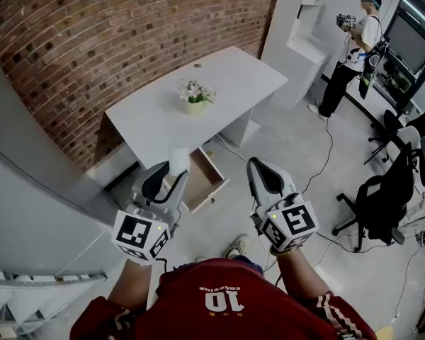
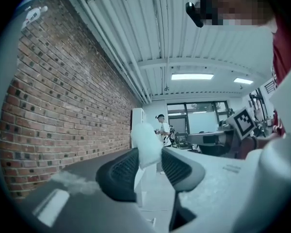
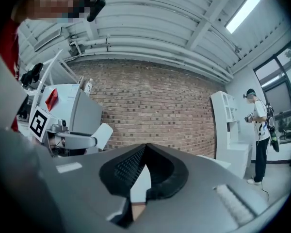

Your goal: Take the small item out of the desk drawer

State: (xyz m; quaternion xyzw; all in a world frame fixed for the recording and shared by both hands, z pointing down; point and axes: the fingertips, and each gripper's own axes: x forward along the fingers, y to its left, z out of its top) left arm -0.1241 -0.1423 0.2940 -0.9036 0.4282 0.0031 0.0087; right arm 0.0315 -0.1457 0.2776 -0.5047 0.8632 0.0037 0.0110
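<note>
My left gripper [image 1: 174, 174] is shut on a small white item [image 1: 178, 159], which sticks out above the jaw tips. In the left gripper view the white item [image 2: 146, 141] is pinched between the two dark pads of the left gripper [image 2: 148, 155]. It hangs in the air in front of the white desk [image 1: 163, 119], above the open desk drawer [image 1: 211, 167]. My right gripper [image 1: 261, 166] hovers to the right of the drawer, jaws together and empty; in its own view the right gripper [image 3: 144, 150] has its tips touching. That view also has the left gripper [image 3: 80, 141] with the white item [image 3: 103, 134].
A small pot of flowers [image 1: 195, 98] stands on the desk, which is set against a brick wall [image 1: 113, 34]. A person [image 1: 353, 49] stands at the back right by a white shelf unit [image 1: 306, 48]. Black office chairs [image 1: 382, 197] and a floor cable [image 1: 324, 163] are at the right.
</note>
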